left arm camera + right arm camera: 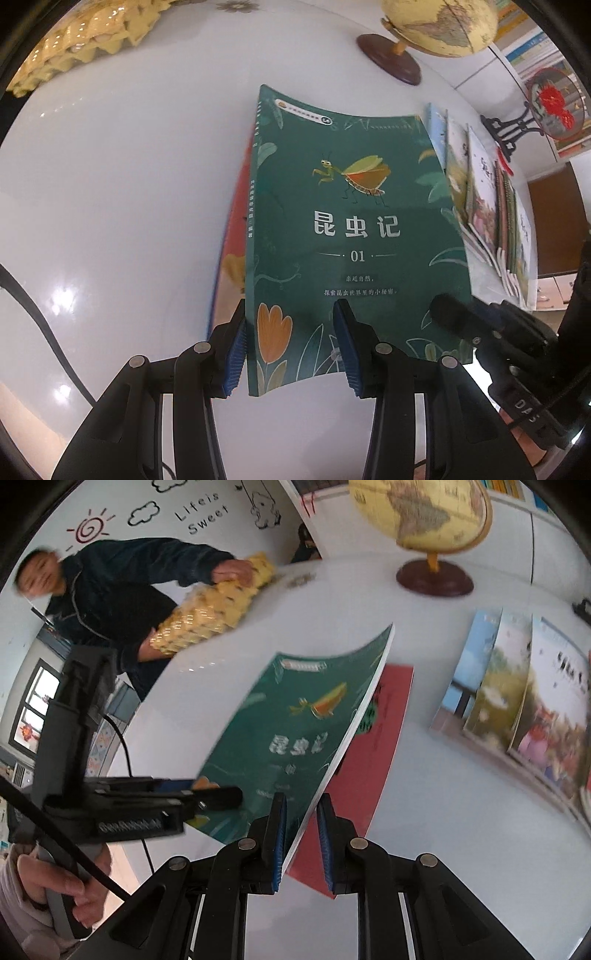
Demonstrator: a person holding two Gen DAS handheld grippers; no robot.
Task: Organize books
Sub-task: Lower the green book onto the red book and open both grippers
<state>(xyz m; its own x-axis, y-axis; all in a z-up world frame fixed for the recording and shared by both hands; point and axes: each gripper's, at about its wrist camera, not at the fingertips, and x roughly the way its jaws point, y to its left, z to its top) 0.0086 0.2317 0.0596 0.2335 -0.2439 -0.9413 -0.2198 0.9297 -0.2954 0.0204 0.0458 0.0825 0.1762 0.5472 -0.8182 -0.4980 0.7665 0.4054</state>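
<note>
A green book with a mantis on its cover (pixel 351 221) is lifted off the white table (pixel 110 184), tilted; it also shows in the right wrist view (pixel 295 720). A red book (pixel 373 753) lies flat under it, its edge visible in the left wrist view (pixel 234 229). My left gripper (pixel 291 343) is open, its pads either side of the green book's spine corner. My right gripper (pixel 301 838) straddles the book's page edge with a narrow gap; its tip shows in the left wrist view (pixel 448 314).
A row of leaning books (pixel 487 206) stands at the right, also in the right wrist view (pixel 517 709). A globe (pixel 424 524) stands at the back. A person (pixel 110 590) holds a yellow tray (pixel 210 609) at the far table edge.
</note>
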